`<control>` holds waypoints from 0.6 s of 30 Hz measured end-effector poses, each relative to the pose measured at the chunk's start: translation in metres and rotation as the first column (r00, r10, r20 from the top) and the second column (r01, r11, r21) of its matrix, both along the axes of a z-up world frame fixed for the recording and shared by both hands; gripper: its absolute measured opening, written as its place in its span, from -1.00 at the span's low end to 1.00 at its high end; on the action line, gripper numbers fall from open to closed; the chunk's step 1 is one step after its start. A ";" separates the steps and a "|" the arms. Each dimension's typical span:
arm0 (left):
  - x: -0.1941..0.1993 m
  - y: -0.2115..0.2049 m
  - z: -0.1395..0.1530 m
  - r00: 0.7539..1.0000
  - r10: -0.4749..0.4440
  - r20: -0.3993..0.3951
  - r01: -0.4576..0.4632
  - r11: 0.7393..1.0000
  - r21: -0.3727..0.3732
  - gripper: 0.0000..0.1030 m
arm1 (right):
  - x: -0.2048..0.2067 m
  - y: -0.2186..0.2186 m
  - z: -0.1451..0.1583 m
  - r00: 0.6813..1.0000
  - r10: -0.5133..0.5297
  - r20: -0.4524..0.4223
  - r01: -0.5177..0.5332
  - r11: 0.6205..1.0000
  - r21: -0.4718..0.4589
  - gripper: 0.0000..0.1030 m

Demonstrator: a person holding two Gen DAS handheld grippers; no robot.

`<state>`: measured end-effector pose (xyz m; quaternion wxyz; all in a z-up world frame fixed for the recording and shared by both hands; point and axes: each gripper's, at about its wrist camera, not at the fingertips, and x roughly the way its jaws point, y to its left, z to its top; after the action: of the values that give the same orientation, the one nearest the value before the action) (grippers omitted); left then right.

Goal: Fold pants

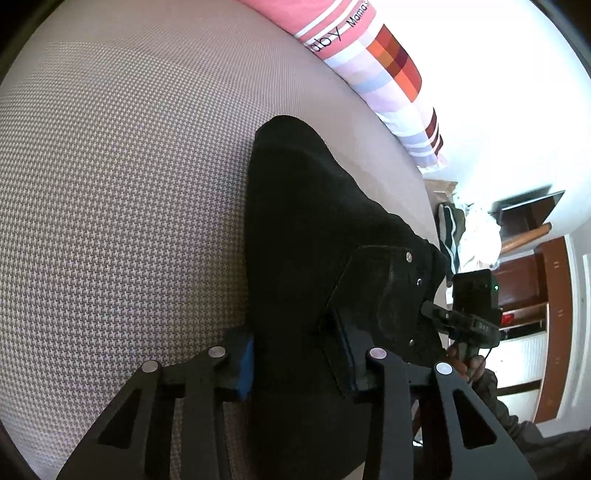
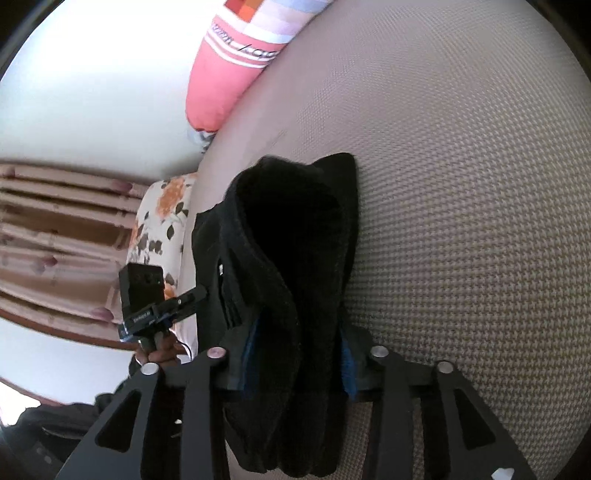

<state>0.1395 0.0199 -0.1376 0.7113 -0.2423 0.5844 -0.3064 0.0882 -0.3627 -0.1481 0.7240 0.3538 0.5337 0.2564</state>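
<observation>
Houndstooth-weave bed cover (image 1: 122, 206), grey-beige, fills most of both wrist views and serves as the folding surface. Item 1: black pants (image 1: 314, 229), heavy dark fabric, lying bunched on the cover and lifted at the near end between the 2 tools. Item 2: left tongs (image 1: 301, 363), jaws narrowed onto a thick run of the black cloth, blue pads pressed against it on both sides; a back pocket with metal rivets sits just beside the right-hand finger. Item 3: right tongs (image 2: 295, 365), likewise narrowed onto a doubled band of the same garment, blue pads touching the fabric at each flank. Judged purpose of the paired hold: each tool takes 1 side of the waist end so the cloth can be raised evenly and laid over itself, keeping the layers aligned. Each wrist view also catches the opposite tool with a hand around its handle, close beside the garment. Item 4: pink lettered pillow (image 1: 332, 33) with a checked patch, at the far edge of the bed, well apart from the pants. Item 5: floral pillow (image 2: 162, 225), near the bed's side edge. Beyond: striped curtain (image 2: 55, 236), brown wooden cabinets (image 1: 524, 273), clothes heaped off the bed. Nothing lies on the cover in the fold's likely path; the pillows border it only.
</observation>
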 end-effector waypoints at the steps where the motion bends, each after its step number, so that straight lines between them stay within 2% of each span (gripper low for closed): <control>1: -0.001 -0.001 0.000 1.000 0.002 -0.003 -0.002 1.000 -0.003 -0.27 | 0.001 0.000 -0.001 1.000 0.007 0.005 -0.007 1.000 0.002 -0.25; 4: 0.000 -0.006 0.001 1.000 -0.002 0.008 0.002 1.000 0.015 -0.27 | 0.009 0.005 -0.004 1.000 0.016 0.016 -0.016 1.000 0.017 -0.27; 9: -0.003 -0.024 0.012 0.998 -0.004 0.067 -0.006 0.990 0.142 -0.27 | 0.017 0.012 -0.002 0.999 -0.014 0.031 0.014 1.000 -0.027 -0.32; 14: -0.015 -0.041 0.019 0.988 -0.036 0.148 -0.010 0.954 0.300 -0.32 | 0.009 0.018 0.012 0.997 -0.054 0.054 0.062 0.986 -0.153 -0.40; 18: -0.019 -0.050 0.023 0.985 -0.037 0.170 -0.029 0.928 0.370 -0.38 | 0.008 0.026 0.022 0.995 -0.086 0.059 0.097 0.970 -0.224 -0.43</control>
<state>0.1208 -0.0301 -0.1150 0.7918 -0.0746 0.5680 -0.2116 0.0964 -0.3369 -0.1262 0.7836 0.2867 0.5246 0.1687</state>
